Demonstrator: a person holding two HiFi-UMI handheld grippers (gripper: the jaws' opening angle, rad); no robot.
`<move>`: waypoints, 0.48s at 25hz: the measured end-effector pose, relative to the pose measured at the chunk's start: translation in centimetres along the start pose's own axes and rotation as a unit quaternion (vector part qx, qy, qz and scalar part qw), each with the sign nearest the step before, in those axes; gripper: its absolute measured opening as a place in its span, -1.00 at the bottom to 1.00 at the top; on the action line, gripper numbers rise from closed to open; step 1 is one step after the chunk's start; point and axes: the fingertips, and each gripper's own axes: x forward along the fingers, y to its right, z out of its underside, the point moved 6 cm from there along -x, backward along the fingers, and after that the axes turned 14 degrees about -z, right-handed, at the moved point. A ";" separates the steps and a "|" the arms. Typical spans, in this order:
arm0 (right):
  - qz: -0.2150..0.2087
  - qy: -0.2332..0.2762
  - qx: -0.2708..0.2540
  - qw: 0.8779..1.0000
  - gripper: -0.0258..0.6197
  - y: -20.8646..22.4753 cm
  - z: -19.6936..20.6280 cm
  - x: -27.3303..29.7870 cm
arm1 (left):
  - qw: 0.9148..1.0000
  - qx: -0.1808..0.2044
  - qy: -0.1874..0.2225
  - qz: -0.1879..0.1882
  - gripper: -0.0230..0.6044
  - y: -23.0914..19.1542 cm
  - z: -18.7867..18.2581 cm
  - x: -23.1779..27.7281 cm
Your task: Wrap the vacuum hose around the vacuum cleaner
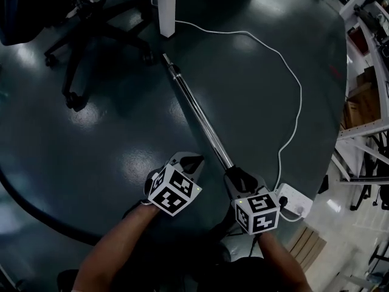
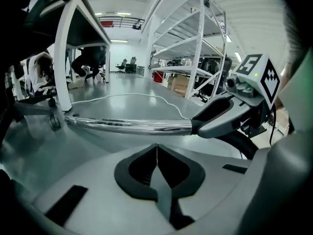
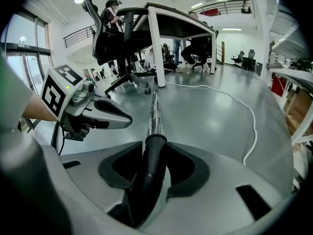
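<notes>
A long chrome vacuum wand (image 1: 197, 105) stretches over the dark floor, its far tip near a white table leg (image 1: 167, 8). My right gripper (image 1: 238, 176) is shut on the wand's black handle end (image 3: 151, 168), and the chrome tube (image 3: 155, 114) runs straight ahead from its jaws. My left gripper (image 1: 193, 163) hovers just left of the wand, shut with nothing between its jaws (image 2: 156, 163). In the left gripper view the wand (image 2: 127, 125) lies crosswise in front, with the right gripper (image 2: 220, 116) at its end. A black hose (image 1: 36, 215) curves over the floor at lower left.
A white cable (image 1: 292, 84) loops over the floor on the right to a white power strip (image 1: 295, 199). A black office chair (image 1: 91, 29) stands at upper left. White shelving racks (image 1: 371, 102) line the right side.
</notes>
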 end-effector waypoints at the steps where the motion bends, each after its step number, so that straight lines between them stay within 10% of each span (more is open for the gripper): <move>1: -0.003 0.000 -0.002 1.000 -0.44 0.1 0.2 -0.2 | 1.000 0.013 0.008 -0.003 -0.91 0.0 -0.1 0.1; 5: -0.017 -0.005 -0.009 1.000 -0.44 0.2 0.8 -1.4 | 0.998 0.064 0.020 0.001 -0.89 -0.6 -0.3 -0.2; 12: -0.050 -0.016 -0.029 0.998 -0.44 -0.1 1.5 -2.9 | 0.980 0.185 0.030 0.061 -0.04 0.1 -1.9 0.4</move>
